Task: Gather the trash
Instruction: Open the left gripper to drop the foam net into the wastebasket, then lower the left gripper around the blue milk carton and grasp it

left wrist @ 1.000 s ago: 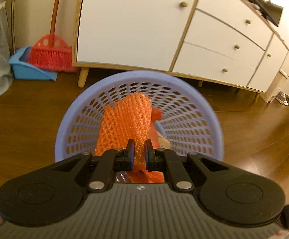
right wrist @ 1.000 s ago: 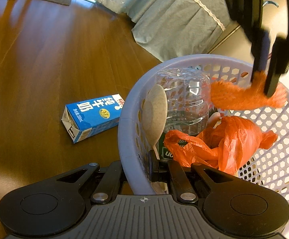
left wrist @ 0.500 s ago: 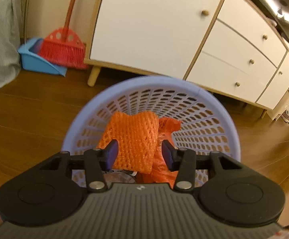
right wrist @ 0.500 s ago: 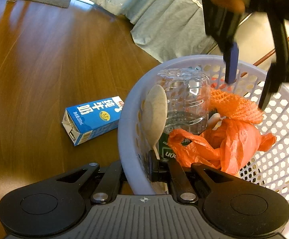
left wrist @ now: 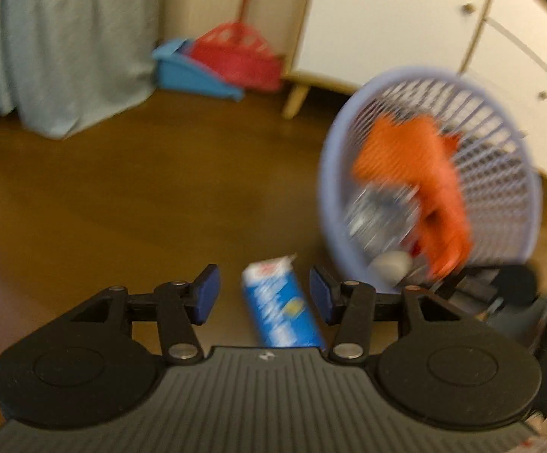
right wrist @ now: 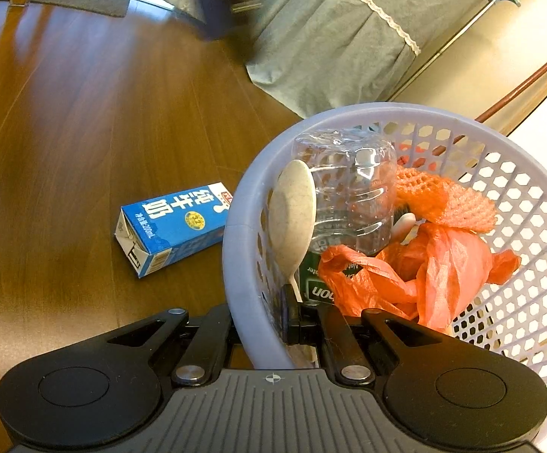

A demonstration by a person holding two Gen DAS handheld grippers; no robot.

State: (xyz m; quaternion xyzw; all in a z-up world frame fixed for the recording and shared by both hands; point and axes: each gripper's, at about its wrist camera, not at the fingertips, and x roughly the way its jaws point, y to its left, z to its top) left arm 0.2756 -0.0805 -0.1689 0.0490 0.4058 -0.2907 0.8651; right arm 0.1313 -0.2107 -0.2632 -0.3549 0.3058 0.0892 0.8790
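The milk carton (right wrist: 171, 226) lies on its side on the wooden floor (right wrist: 84, 132), just beside the outer wall of the basket (right wrist: 243, 249) and outside it. It is the one piece of trash seen loose. Judged from its form, it is light, thin-walled card: stiff enough along the long faces, but likely to crush under hard pressure and to slide on the smooth boards. The best hold is across the two long flat sides near mid-length, not at the folded end.

The left hand-held gripper (left wrist: 264, 296) hangs above the carton with its jaws spread wide, one blue pad (left wrist: 207, 296) on either side of the carton in view, nothing held; the view is blurred.

The right hand-held gripper (right wrist: 262, 321) is pinched on the basket rim, one finger outside the wall and one inside. The basket holds a clear bottle (right wrist: 349, 192), a spoon (right wrist: 292, 215), orange netting (right wrist: 447, 200) and an orange bag (right wrist: 424, 275).
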